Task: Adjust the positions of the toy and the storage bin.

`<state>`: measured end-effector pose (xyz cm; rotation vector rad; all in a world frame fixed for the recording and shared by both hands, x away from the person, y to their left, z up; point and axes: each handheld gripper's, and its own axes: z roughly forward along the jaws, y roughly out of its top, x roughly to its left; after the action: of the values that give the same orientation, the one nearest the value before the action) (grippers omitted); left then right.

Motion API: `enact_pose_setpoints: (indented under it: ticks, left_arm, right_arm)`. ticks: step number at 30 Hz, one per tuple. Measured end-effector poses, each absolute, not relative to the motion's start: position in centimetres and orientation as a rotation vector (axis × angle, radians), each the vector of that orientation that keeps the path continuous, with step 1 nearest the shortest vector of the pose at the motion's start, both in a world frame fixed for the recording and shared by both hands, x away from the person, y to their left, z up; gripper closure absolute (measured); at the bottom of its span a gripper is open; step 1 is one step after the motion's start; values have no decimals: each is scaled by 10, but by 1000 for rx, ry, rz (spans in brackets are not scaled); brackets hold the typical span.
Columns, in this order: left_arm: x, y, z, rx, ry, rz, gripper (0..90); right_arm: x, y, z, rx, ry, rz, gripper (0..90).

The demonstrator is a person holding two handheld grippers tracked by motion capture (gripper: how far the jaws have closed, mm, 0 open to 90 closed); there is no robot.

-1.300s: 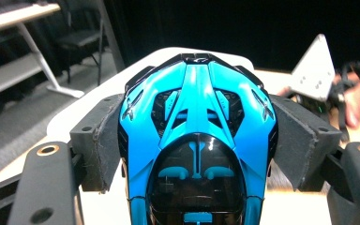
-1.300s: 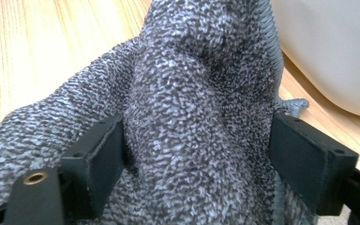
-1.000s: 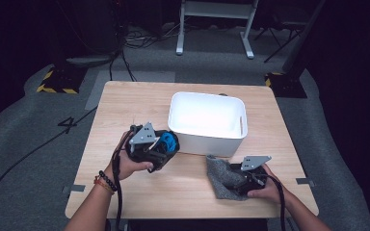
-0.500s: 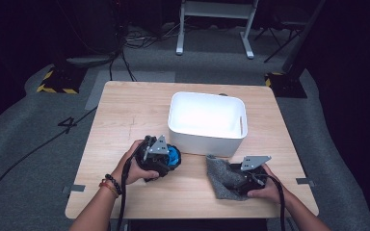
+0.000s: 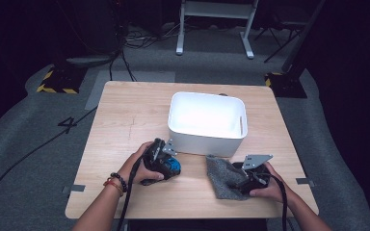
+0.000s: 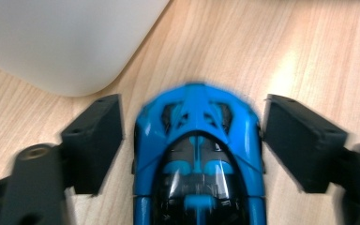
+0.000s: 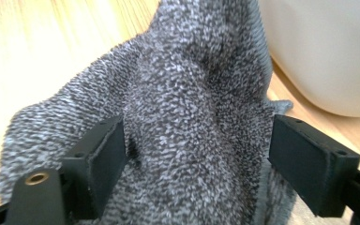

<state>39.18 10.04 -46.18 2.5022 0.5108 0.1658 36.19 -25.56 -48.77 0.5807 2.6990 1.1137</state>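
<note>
The blue toy car point(image 6: 198, 159) is being released between the left gripper point(image 6: 192, 136)'s jaws, which have just been opening; pads should be drawn clear before lifting.

The blue toy car point(image 6: 199, 159) runs off the bottom edge of the left gripper view, its rear unseen (the nose blurred). In the high view, the hand hides most of it; the grey cloth point(image 7: 187, 117) is cropped too.
</note>
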Motion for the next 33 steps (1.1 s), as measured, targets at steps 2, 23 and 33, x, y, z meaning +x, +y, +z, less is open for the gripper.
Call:
enact_pose_setpoints:
  ticks: [2,23,33]
  left_arm:
    - [393,102,-458,2476,527,172,208]
    - [404,159,-405,2002,732,356,173]
    - [419,157,-387,1875,773,420,168]
  right_arm:
    - [362,-258,-484,579,2692,1127,191]
    - [368,-313,-408,766,2298,1285,258]
    - [386,-316,-380,822,2165,1370,289]
